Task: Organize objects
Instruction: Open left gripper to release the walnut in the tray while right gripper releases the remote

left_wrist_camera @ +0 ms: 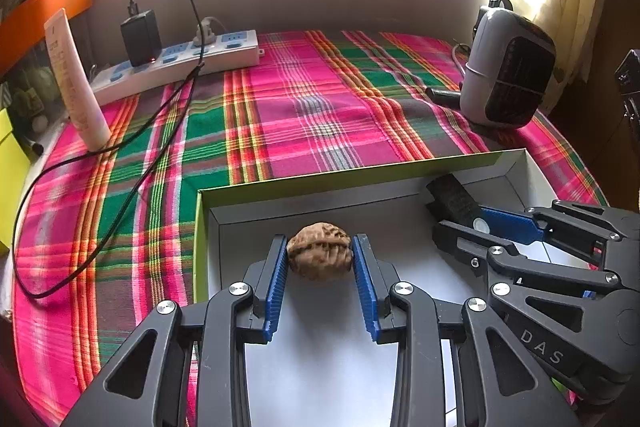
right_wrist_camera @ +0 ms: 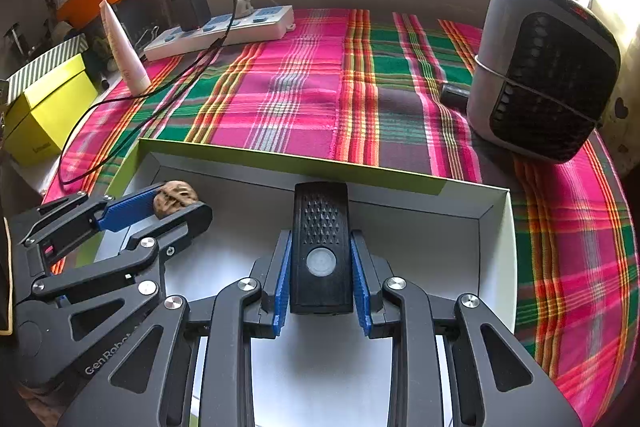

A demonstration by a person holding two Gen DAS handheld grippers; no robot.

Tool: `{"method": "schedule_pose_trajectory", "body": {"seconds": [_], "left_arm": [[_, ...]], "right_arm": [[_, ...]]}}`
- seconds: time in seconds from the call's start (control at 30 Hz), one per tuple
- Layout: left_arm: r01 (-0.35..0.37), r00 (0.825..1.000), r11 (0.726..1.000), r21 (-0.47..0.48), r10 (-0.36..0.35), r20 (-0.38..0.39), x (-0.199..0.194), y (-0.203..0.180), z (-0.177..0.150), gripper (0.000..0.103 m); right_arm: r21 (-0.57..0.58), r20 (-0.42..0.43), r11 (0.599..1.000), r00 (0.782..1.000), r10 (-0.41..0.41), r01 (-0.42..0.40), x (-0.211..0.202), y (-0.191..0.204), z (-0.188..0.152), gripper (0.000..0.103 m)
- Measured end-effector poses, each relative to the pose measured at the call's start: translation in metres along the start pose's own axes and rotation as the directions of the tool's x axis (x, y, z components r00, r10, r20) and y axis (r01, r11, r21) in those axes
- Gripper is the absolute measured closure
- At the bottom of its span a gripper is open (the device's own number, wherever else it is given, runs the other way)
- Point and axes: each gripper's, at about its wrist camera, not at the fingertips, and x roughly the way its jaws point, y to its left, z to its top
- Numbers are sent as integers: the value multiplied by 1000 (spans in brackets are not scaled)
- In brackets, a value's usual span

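A shallow white box with a green rim (left_wrist_camera: 348,175) (right_wrist_camera: 288,157) lies on the plaid cloth. My left gripper (left_wrist_camera: 320,257) is shut on a brown walnut (left_wrist_camera: 319,255) inside the box at its left side; the walnut also shows in the right wrist view (right_wrist_camera: 176,198). My right gripper (right_wrist_camera: 320,267) is shut on a black oblong device with a round button (right_wrist_camera: 320,247), held over the box's right part. In the left wrist view the device (left_wrist_camera: 454,201) sticks out past the right gripper's fingers.
A white power strip (left_wrist_camera: 176,65) with a black adapter and trailing black cable (left_wrist_camera: 132,195) lies at the back left. A cream tube (left_wrist_camera: 76,83) stands left. A small white-and-black heater (right_wrist_camera: 544,67) stands right. A yellow box (right_wrist_camera: 48,111) sits at far left.
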Motion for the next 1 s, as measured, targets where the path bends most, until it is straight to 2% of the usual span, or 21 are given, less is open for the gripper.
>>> {"method": "schedule_pose_trajectory", "body": {"seconds": [0.73,0.77,0.83,1.0], "left_arm": [[-6,1000,1000,2,6,-2,0,0,0,72],[-5,1000,1000,2,5,-1,0,-1,0,72],[-5,1000,1000,3,5,-2,0,-1,0,71],[-8,1000,1000,1,8,-2,0,0,-1,68]], "right_arm": [[17,-1,1000,1000,10,-10,-1,0,-1,74],[18,0,1000,1000,12,-12,-2,0,-1,74],[20,2,1000,1000,9,-9,-2,0,-1,63],[28,2,1000,1000,10,-10,-3,-2,-1,62]]}}
